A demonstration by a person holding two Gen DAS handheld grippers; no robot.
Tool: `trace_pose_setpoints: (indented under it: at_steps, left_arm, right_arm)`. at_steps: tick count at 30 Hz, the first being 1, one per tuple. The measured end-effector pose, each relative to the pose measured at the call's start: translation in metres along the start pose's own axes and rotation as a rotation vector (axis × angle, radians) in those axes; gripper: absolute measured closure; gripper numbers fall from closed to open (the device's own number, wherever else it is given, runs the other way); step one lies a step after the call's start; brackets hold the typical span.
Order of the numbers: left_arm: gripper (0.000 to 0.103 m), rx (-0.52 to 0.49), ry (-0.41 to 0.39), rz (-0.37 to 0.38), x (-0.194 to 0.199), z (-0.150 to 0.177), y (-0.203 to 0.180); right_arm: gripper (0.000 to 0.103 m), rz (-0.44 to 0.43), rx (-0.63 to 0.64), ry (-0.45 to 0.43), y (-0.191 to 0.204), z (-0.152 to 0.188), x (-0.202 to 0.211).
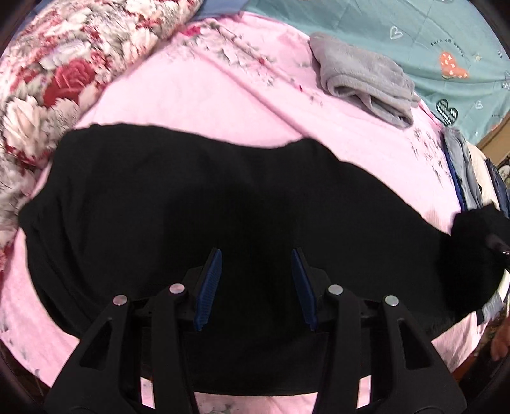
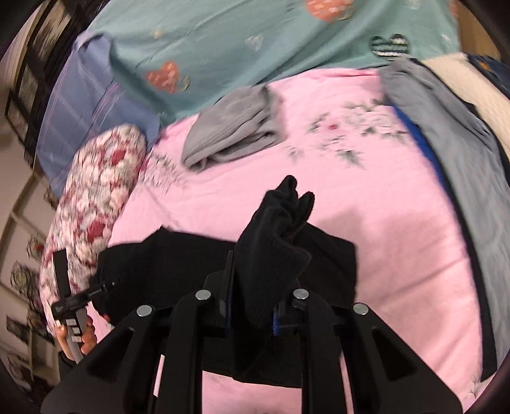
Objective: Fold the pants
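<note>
Black pants (image 1: 197, 203) lie spread across a pink bedsheet (image 1: 197, 95). My left gripper (image 1: 255, 258) hovers over their near middle, open, its blue pads (image 1: 208, 286) apart and empty. In the right wrist view my right gripper (image 2: 251, 286) is shut on a bunched end of the black pants (image 2: 280, 223), lifted above the sheet (image 2: 398, 239); the rest of the pants (image 2: 165, 261) lie flat behind and to the left. That lifted end shows in the left wrist view (image 1: 471, 248) at the far right.
A folded grey garment (image 1: 366, 79) lies farther back on the sheet, also in the right wrist view (image 2: 232, 133). A floral pillow (image 1: 57, 79) lies on the left. A teal quilt (image 1: 398, 25) covers the back. A stack of clothes (image 2: 446, 133) sits on the right.
</note>
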State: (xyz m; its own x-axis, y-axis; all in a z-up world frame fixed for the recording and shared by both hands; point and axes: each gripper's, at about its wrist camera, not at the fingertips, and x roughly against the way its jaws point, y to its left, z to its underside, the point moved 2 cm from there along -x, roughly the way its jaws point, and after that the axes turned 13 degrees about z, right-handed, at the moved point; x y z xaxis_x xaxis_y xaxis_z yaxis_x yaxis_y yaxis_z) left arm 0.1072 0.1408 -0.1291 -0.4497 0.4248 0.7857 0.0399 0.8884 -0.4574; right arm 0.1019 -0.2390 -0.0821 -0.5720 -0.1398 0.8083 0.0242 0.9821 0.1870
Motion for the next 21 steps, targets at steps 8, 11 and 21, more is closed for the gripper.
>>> trace_pose_setpoints:
  at_steps: [8,11,21]
  left_arm:
    - [0.051,-0.044,-0.007,0.019,-0.015,0.012,0.003]
    - [0.047,-0.076,-0.020,0.015,-0.020,0.013,0.000]
    - [0.036,-0.093,-0.044,0.048,-0.021,0.013,-0.003]
  right_arm:
    - [0.085,0.074,0.328,0.108,0.124,0.035,-0.081]
    - [0.085,0.060,0.377,0.139,0.145,0.046,-0.094]
    - [0.047,-0.141,0.310,0.159,0.140,0.047,-0.060]
